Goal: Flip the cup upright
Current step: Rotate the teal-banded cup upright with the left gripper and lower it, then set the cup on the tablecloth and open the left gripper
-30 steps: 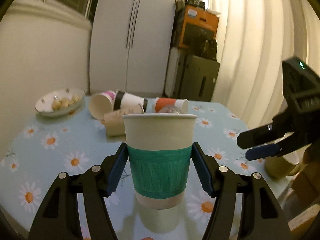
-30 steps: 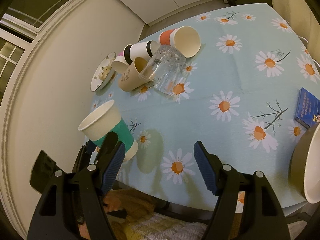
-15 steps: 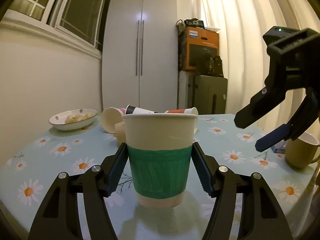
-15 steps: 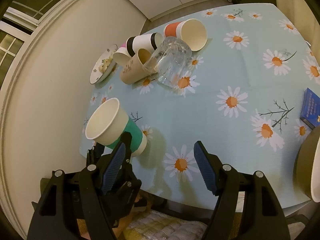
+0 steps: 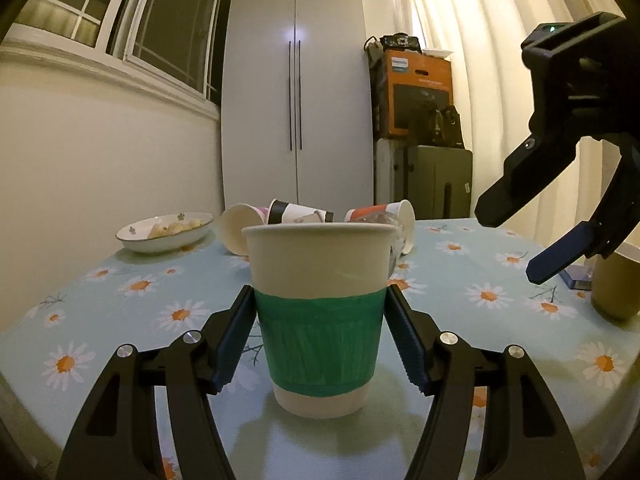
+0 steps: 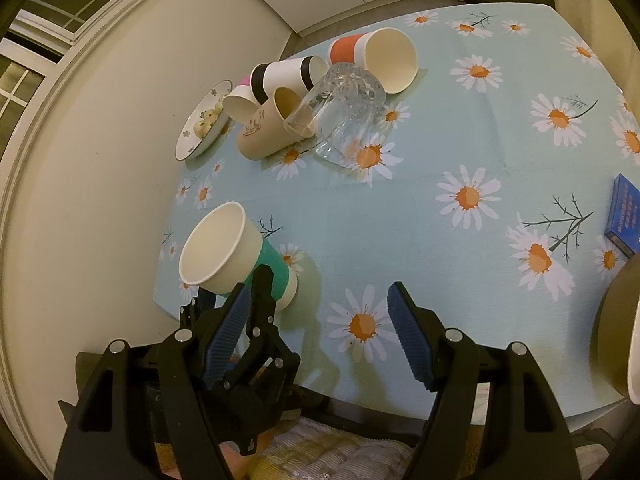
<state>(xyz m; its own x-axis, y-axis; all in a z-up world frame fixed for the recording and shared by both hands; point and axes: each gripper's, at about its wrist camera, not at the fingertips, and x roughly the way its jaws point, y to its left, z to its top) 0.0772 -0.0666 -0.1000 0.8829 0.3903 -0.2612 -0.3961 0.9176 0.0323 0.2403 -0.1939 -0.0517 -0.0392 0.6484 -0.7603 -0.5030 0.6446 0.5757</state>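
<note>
Gripping the light, easily crushed green-banded paper cup point(image 5: 318, 312) around its band, the left hand-held gripper point(image 5: 320, 336) holds it upright on the table point(image 5: 120, 300); right hand-held gripper point(image 6: 320, 328) hovers released.

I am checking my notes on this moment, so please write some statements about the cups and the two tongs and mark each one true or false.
1. The paper cup with the green band stands with its opening up between the pads of the left tongs. True.
2. The right tongs hold the clear glass tumbler. False: the right tongs are open and hold nothing; the tumbler lies on its side on the daisy-print tablecloth.
3. The paper cup with the orange band lies on its side. True.
4. The white bowl with food is stacked on the green-banded cup. False: it sits apart, by the wall.
5. A blue box lies on the tablecloth. True.
</note>
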